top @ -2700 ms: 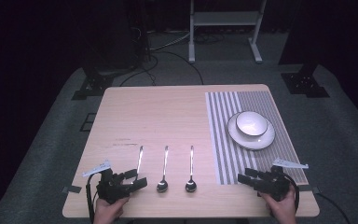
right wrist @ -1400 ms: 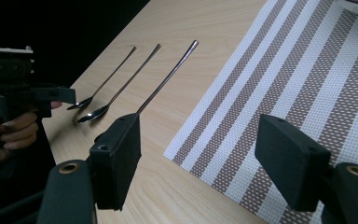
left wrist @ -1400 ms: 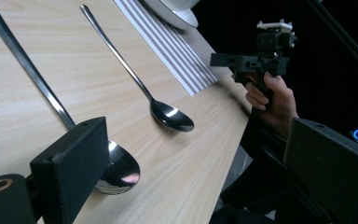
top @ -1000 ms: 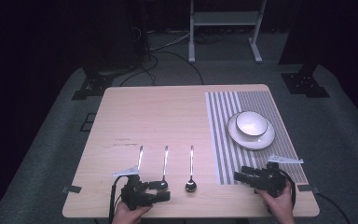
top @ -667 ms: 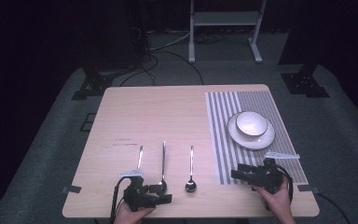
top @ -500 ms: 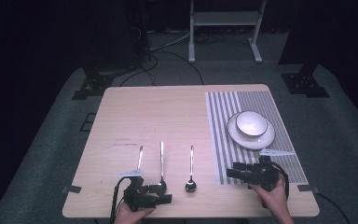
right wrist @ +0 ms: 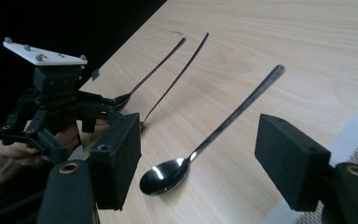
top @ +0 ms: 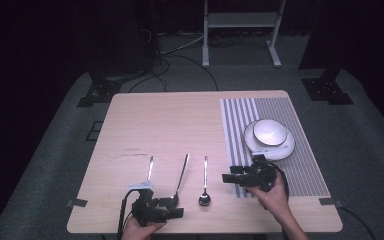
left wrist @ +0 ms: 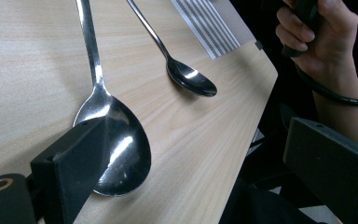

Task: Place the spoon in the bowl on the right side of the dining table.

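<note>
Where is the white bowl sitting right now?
In the high view the bowl sits on a plate at the table's right side, on the striped mat, just beyond the right claw.

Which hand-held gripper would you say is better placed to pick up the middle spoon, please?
Probably the left hand-held gripper: its open jaws already sit at the bowl of the middle spoon. The right hand-held gripper, also open, points toward the rightmost spoon instead.
</note>
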